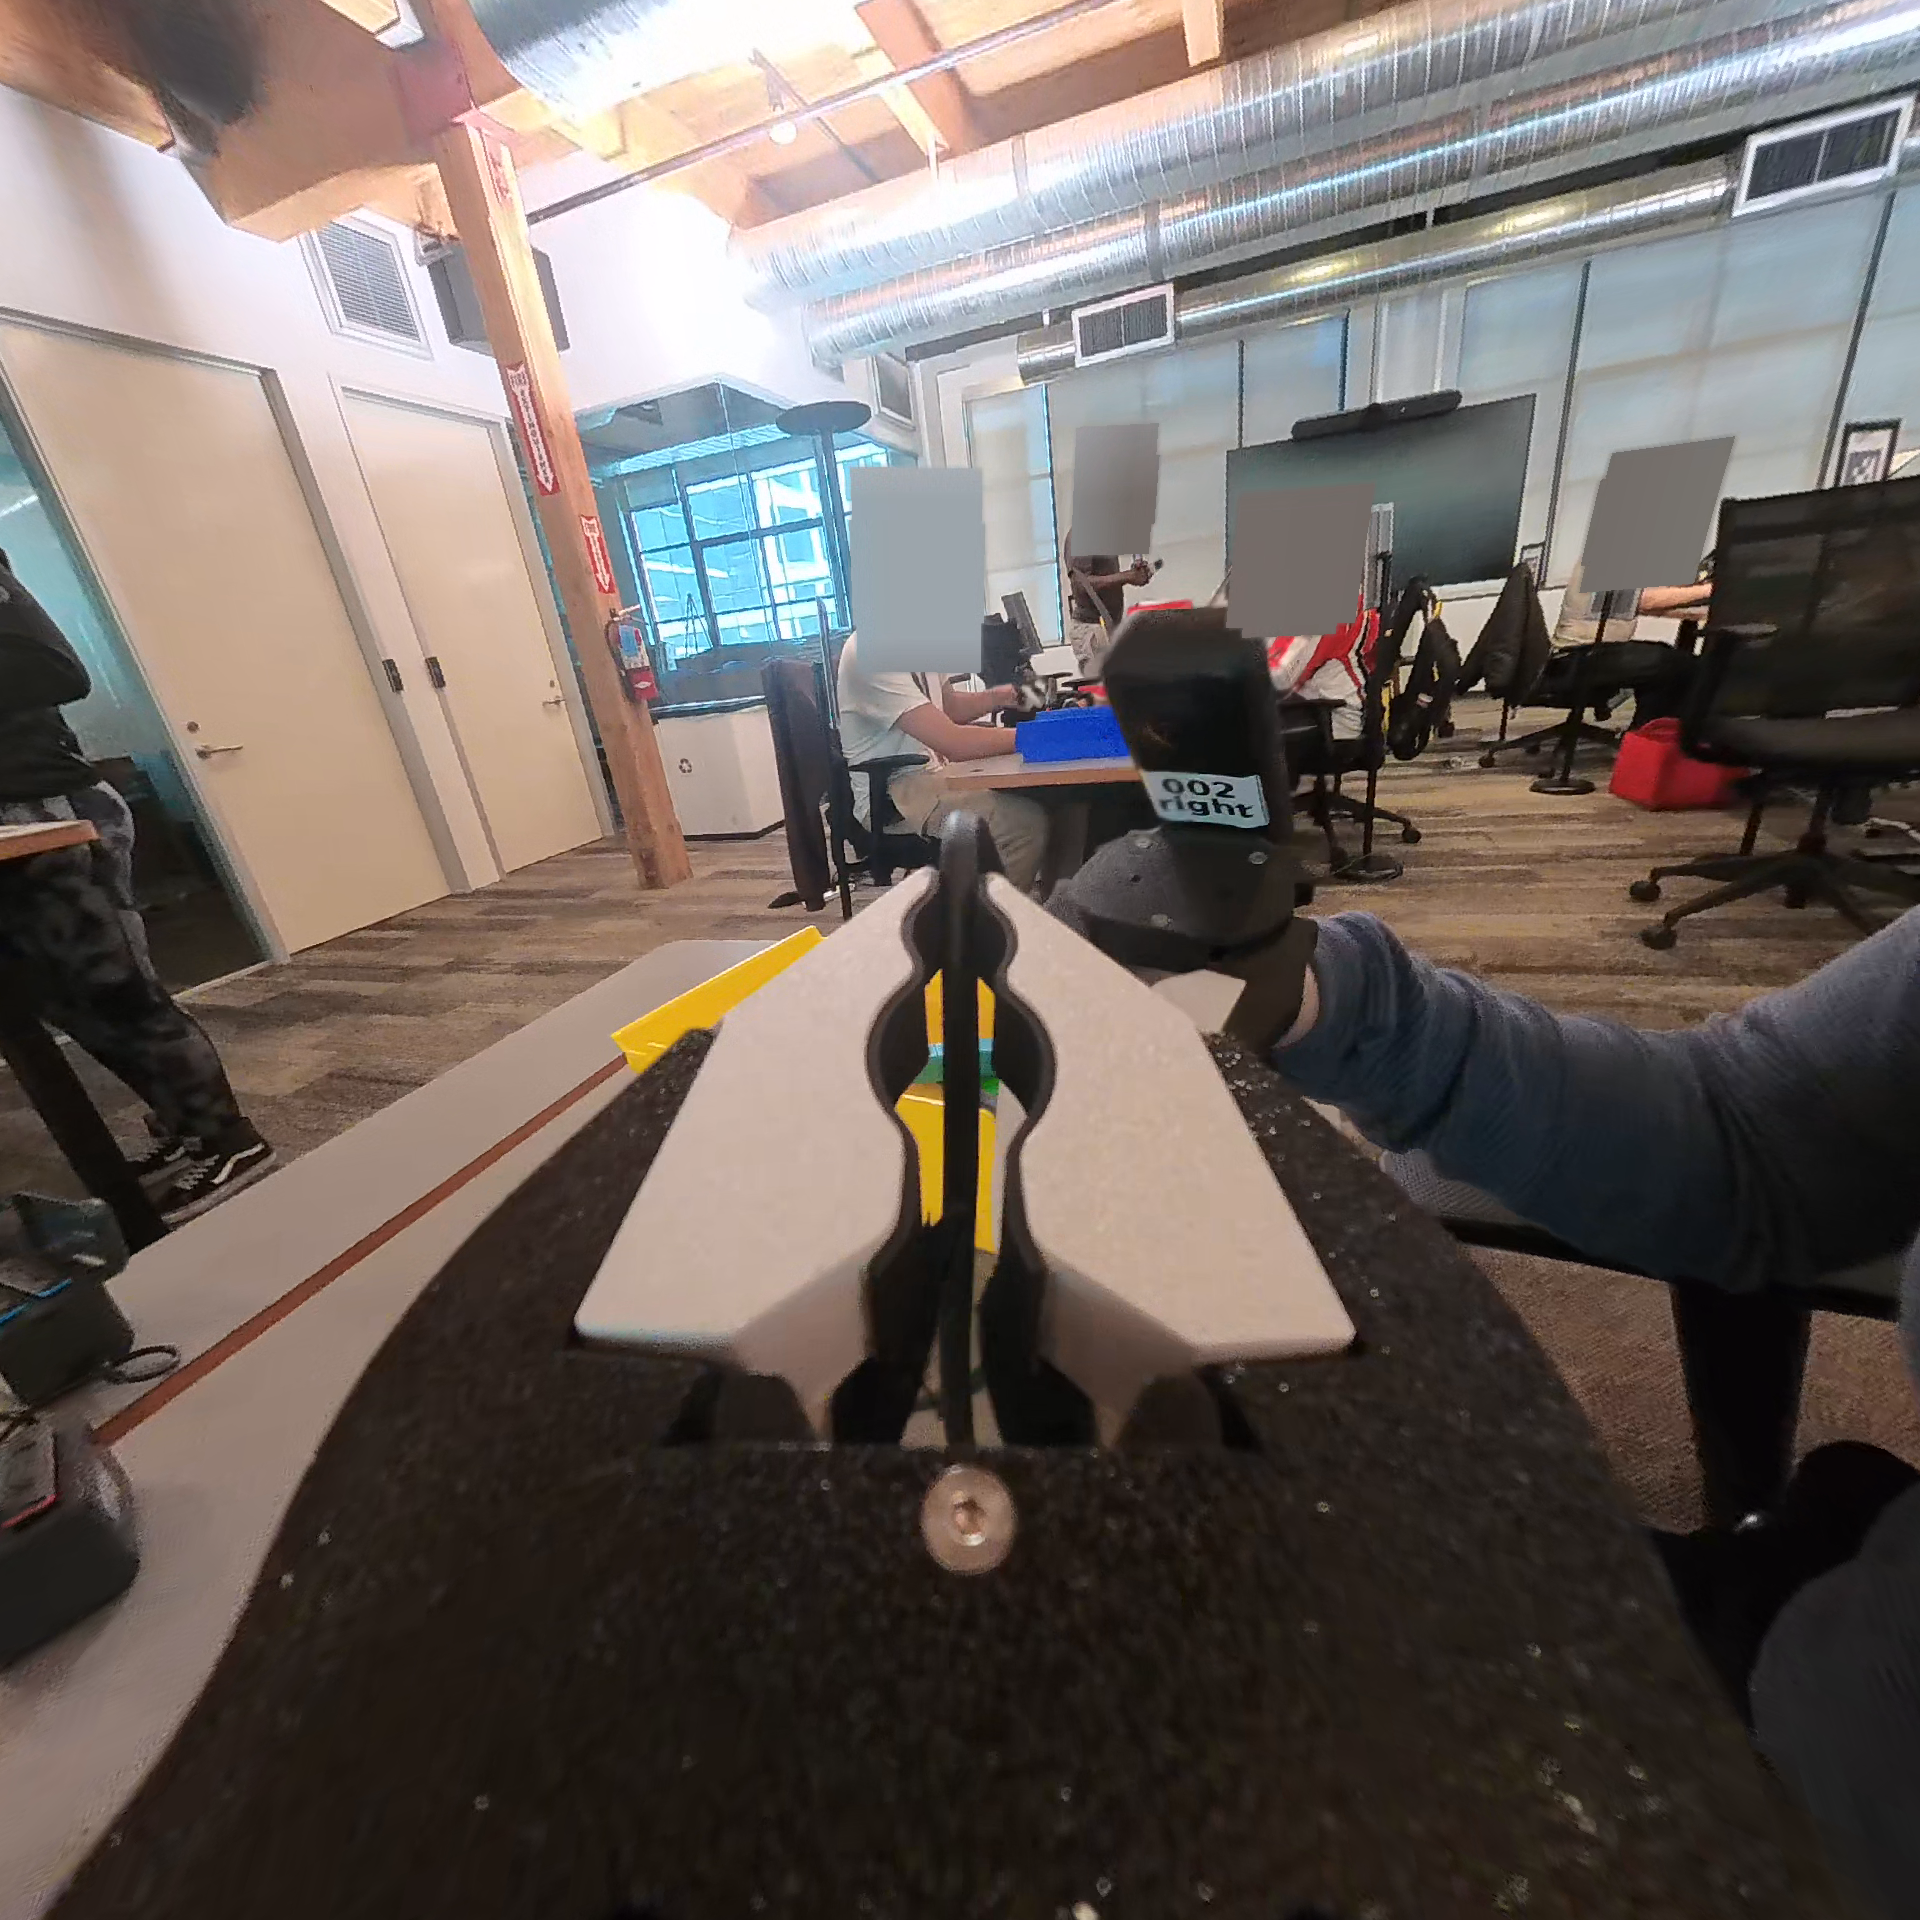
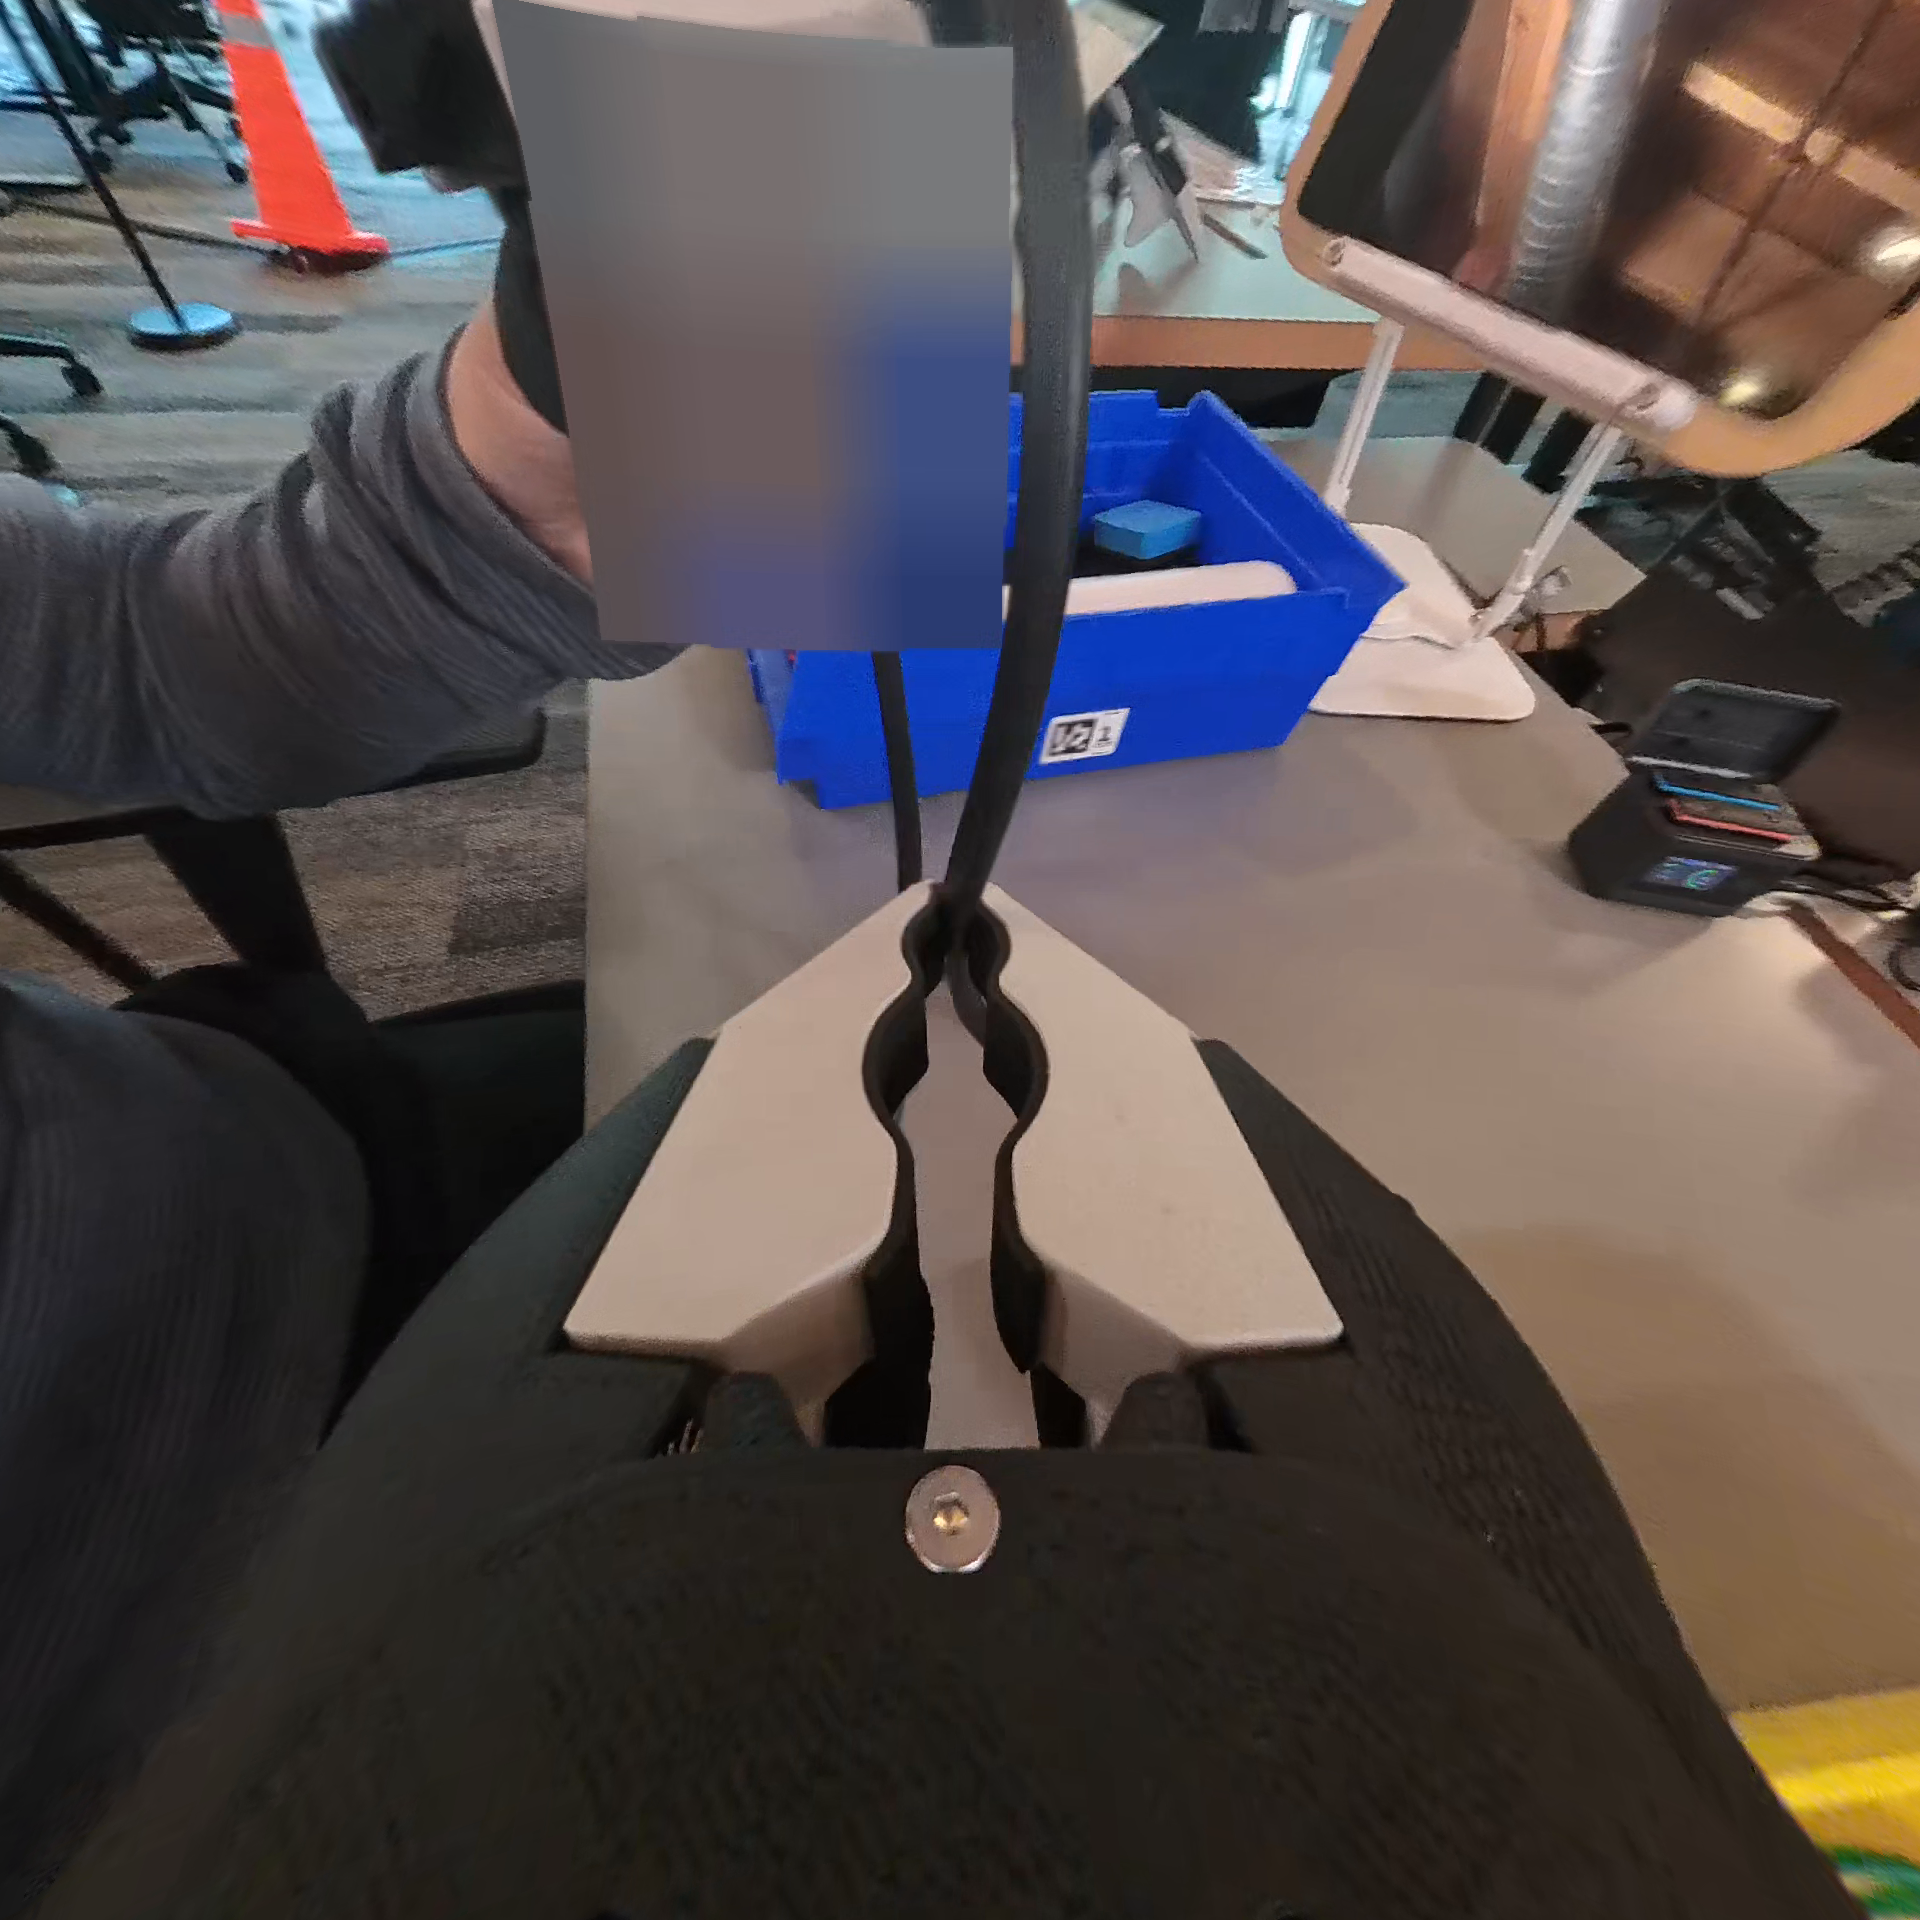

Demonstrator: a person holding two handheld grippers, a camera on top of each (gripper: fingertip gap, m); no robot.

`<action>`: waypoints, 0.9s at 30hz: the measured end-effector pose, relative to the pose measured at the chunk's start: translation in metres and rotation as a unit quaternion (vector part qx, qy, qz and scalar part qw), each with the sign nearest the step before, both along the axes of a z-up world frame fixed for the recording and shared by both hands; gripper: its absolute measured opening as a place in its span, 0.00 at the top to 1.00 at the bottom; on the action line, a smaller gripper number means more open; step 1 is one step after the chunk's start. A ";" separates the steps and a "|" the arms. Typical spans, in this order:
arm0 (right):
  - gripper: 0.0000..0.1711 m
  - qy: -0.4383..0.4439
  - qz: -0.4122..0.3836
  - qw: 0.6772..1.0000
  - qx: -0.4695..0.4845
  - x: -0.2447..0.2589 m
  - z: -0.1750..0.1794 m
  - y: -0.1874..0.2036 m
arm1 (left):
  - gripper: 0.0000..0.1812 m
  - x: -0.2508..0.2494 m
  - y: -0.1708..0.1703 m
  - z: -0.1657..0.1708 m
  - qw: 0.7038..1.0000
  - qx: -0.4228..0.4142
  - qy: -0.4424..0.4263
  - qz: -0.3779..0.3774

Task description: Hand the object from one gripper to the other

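We record, nearest in the right wrist view, the right gripper [image 2: 951,914], black-bodied with pale grey fingers [image 2: 790,1153] lined in wavy black rubber; its tips are pinched together on the thin black looped cord [image 2: 1039,499], which is the task's thing. The cord rises from those tips as a loop of two strands, toward a mosaic patch that hides its upper part. The grey tabletop [image 2: 1403,1091] serves as our landmark. On it, beyond the right gripper, stands a blue plastic bin [image 2: 1195,665] holding a blue block and a white roll. To the bin's right on the same tabletop are a white stand carrying a tablet [image 2: 1621,197] and a small black charger box [image 2: 1714,800]. A grey sleeve [image 2: 260,613] crosses at the left, off the tabletop's edge; an orange traffic cone [image 2: 286,135] stands on the floor far behind.

In the left wrist view, the left gripper [image 1: 961,883] of the same make has its fingers closed on the same cord [image 1: 958,1039], which runs up the narrow gap between them and pokes out above the tips. Yellow sheet material [image 1: 717,997] lies on the tabletop beneath. The right gripper's black body [image 1: 1195,810] sits just beyond, to the right, held by a blue-sleeved arm [image 1: 1610,1101]. Farther off we note office chairs [image 1: 1808,665] and seated persons.
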State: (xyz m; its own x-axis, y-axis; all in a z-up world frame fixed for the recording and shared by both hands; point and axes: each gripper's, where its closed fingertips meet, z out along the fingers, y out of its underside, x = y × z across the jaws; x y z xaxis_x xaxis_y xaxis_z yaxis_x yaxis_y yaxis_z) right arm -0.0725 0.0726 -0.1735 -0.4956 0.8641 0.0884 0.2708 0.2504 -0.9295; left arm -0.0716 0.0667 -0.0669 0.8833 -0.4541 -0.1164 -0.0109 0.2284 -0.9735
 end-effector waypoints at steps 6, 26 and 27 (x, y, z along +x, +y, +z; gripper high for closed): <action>1.00 0.067 -0.048 0.997 0.004 0.004 0.033 0.016 | 0.99 -0.008 0.002 -0.003 0.999 -0.027 -0.018 -0.002; 1.00 0.186 -0.197 0.961 0.062 0.023 0.095 0.048 | 0.73 0.017 0.029 -0.071 0.973 -0.218 -0.034 -0.069; 1.00 0.187 -0.206 0.958 0.069 0.023 0.096 0.051 | 0.74 0.017 0.030 -0.072 0.973 -0.220 -0.032 -0.067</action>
State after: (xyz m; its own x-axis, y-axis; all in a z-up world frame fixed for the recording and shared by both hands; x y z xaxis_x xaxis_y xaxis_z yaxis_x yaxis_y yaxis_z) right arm -0.0493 0.1233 -0.0775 -0.0274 0.9466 0.3213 0.0285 0.3221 -0.9463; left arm -0.0547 0.0964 -0.1387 0.8117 -0.5591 0.1689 0.0545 -0.2154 -0.9750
